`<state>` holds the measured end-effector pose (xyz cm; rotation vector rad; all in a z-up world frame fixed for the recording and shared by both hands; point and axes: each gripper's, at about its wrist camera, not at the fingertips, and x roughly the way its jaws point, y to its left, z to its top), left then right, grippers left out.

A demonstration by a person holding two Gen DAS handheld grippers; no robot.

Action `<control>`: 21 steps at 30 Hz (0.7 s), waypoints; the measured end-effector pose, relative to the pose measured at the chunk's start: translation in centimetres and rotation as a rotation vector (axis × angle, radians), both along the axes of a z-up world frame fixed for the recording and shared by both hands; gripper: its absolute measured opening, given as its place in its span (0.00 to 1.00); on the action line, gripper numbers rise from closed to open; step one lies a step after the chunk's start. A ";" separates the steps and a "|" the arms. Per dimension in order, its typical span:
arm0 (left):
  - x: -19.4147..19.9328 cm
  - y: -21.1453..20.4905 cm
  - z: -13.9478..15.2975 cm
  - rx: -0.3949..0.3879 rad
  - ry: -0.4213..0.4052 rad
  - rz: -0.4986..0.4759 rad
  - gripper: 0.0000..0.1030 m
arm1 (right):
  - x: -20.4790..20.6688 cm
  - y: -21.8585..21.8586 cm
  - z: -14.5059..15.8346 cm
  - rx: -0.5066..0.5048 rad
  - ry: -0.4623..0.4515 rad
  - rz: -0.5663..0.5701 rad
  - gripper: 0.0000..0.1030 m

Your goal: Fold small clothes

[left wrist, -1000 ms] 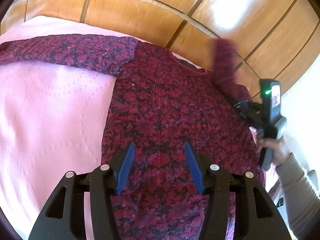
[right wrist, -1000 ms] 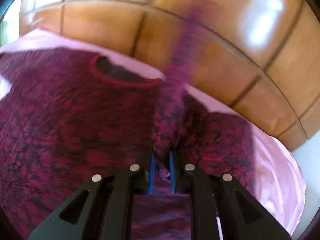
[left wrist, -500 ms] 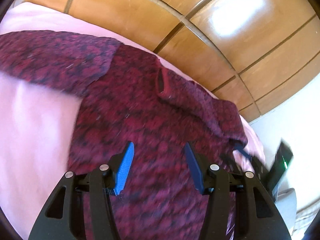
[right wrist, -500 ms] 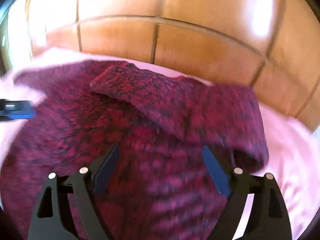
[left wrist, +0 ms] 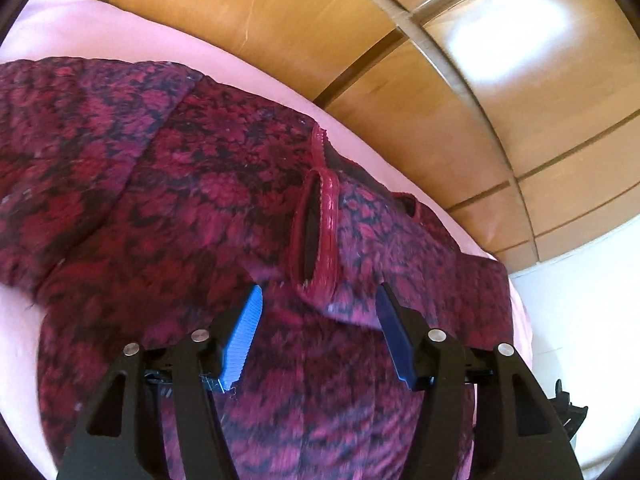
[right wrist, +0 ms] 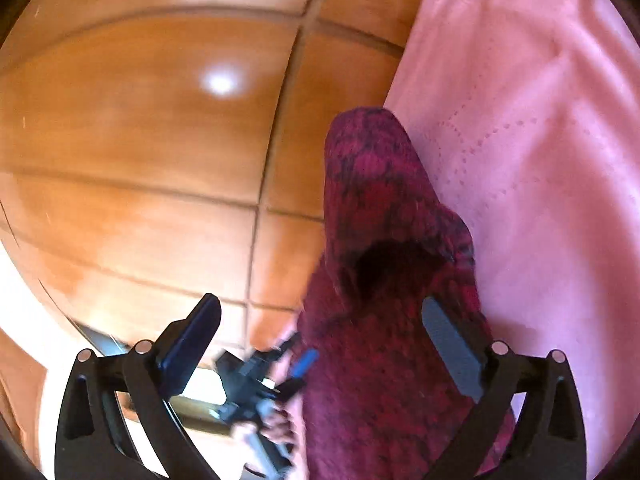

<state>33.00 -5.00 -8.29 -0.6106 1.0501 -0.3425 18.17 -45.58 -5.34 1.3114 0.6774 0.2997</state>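
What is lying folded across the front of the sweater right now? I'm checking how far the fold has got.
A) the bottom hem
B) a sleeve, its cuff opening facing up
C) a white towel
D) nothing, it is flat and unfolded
B: in the left wrist view a sleeve lies across the sweater body, its red-edged cuff gaping open just ahead of the left gripper, which is open.

R gripper (right wrist: 320,344) jaws just opened wide over sweater (right wrist: 384,240)

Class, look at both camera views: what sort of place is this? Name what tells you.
Probably a bedroom: a pink quilted bedspread under the dark red sweater, with glossy panelled wood, perhaps a headboard or wardrobe, behind.
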 end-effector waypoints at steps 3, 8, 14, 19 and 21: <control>1.3 -0.9 -0.1 0.017 -0.006 -0.010 0.40 | 0.9 -0.4 -1.2 0.042 0.026 -0.066 0.97; 1.9 -1.1 0.9 0.076 -0.067 0.000 0.09 | 0.4 -1.6 -1.5 0.106 0.013 -0.119 0.97; 0.6 3.3 2.4 0.114 -0.114 0.113 0.07 | 1.4 -2.0 -1.7 0.075 0.049 -0.146 0.97; -0.8 4.1 -0.2 0.187 -0.058 0.102 0.06 | 2.0 -1.7 -1.6 -0.029 0.107 -0.163 0.79; -1.1 3.9 -1.1 0.189 -0.049 0.104 0.06 | 1.8 -1.9 -2.3 -0.046 0.132 -0.167 0.70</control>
